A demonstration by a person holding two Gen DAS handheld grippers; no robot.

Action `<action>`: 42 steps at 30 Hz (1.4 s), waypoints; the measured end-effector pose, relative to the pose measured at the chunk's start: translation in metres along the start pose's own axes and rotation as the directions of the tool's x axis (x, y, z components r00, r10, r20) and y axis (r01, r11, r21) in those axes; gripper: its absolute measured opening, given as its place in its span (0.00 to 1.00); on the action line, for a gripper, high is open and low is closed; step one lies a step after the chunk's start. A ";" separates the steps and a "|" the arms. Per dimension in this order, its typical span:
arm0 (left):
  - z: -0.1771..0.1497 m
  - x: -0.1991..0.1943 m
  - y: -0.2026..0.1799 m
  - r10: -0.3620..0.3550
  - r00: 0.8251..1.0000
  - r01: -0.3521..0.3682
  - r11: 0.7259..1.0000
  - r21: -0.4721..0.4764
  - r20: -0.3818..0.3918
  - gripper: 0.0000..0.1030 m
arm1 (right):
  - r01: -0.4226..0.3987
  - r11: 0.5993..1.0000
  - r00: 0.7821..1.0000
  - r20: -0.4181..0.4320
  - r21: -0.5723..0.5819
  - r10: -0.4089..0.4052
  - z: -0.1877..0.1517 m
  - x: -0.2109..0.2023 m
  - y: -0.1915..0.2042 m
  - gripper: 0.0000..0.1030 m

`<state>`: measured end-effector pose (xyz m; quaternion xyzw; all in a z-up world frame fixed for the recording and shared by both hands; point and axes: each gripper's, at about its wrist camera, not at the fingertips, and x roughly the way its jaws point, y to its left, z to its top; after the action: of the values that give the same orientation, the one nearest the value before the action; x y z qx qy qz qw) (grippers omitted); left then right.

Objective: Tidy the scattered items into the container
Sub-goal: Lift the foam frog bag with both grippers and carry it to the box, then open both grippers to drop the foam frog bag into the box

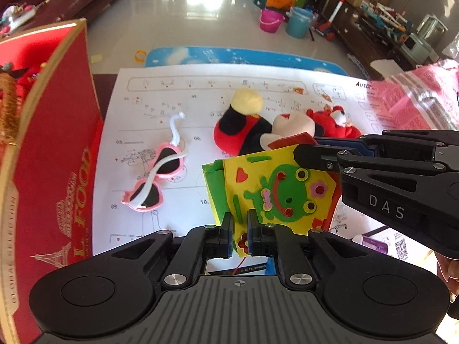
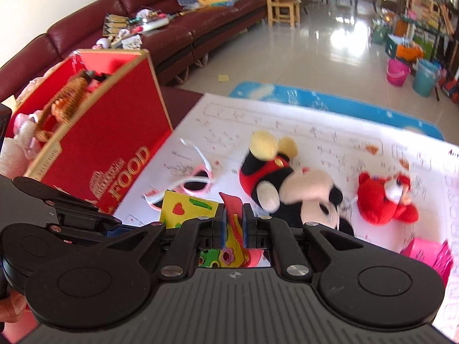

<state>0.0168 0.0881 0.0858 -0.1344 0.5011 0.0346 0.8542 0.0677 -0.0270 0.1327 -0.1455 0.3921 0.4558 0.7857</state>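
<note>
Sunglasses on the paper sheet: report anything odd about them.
The pink heart-shaped sunglasses lie lens-down on the white instruction sheet with their white arms splayed: one sticks up and curls away, the other lies across the frame. They look flung down; no breakage is visible.

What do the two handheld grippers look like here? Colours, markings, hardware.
Both the left gripper and the right gripper are matte black, with a ribbed grey-black body, two round raised discs on either side, and angular linkage arms joined by silver screws. The fingers are slim and black, with blue inner pads. The right gripper's side carries white letters "DAS". No cables or sleeves are visible.
</note>
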 end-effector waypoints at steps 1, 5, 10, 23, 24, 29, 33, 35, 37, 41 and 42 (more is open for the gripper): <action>0.002 -0.010 0.002 0.007 1.000 -0.007 1.000 -0.011 0.021 0.03 | -0.004 1.000 1.000 0.018 -0.018 0.005 0.007 -0.007 0.006 0.12; 0.008 -0.059 0.020 0.037 0.991 -0.026 0.996 -0.086 0.129 0.03 | -0.019 0.994 0.994 0.108 -0.105 0.030 0.038 -0.034 0.038 0.12; 0.002 -0.121 0.056 0.102 0.957 -0.048 0.979 -0.197 0.273 0.04 | -0.045 0.971 0.975 0.201 -0.234 0.094 0.074 -0.059 0.093 0.12; -0.028 -0.210 0.178 0.325 0.880 -0.152 0.883 -0.445 0.345 0.04 | -0.149 0.868 0.937 0.212 -0.474 0.277 0.130 -0.031 0.239 0.12; -0.029 -0.212 0.184 0.335 0.878 -0.157 0.876 -0.455 0.341 0.05 | -0.155 0.864 0.936 0.208 -0.480 0.283 0.132 -0.028 0.246 0.12; -0.035 -0.218 0.203 0.379 0.867 -0.184 0.847 -0.499 0.324 0.33 | -0.189 0.856 0.933 0.185 -0.481 0.309 0.138 -0.018 0.260 0.41; -0.040 -0.225 0.196 0.459 0.817 -0.246 0.825 -0.509 0.350 0.90 | -0.147 0.865 0.925 0.244 -0.480 0.292 0.136 -0.030 0.251 0.66; -0.037 -0.224 0.190 0.458 0.813 -0.255 0.835 -0.488 0.359 0.90 | -0.144 0.872 0.928 0.243 -0.468 0.284 0.138 -0.029 0.246 0.67; -0.032 -0.221 0.183 0.435 0.825 -0.244 0.850 -0.467 0.360 0.90 | -0.130 0.879 0.934 0.241 -0.458 0.264 0.137 -0.027 0.240 0.69; -0.028 -0.210 0.177 0.431 0.836 -0.258 0.856 -0.448 0.340 0.92 | -0.110 0.888 0.946 0.228 -0.447 0.232 0.133 -0.021 0.234 0.70; -0.027 -0.206 0.177 0.430 0.840 -0.263 0.856 -0.446 0.331 0.94 | -0.106 0.887 0.947 0.226 -0.449 0.227 0.131 -0.021 0.232 0.72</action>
<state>-0.1427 0.2671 0.2174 -0.1931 0.3054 0.3167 0.8770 -0.0675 0.1636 0.2634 -0.2171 0.1812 0.6128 0.7379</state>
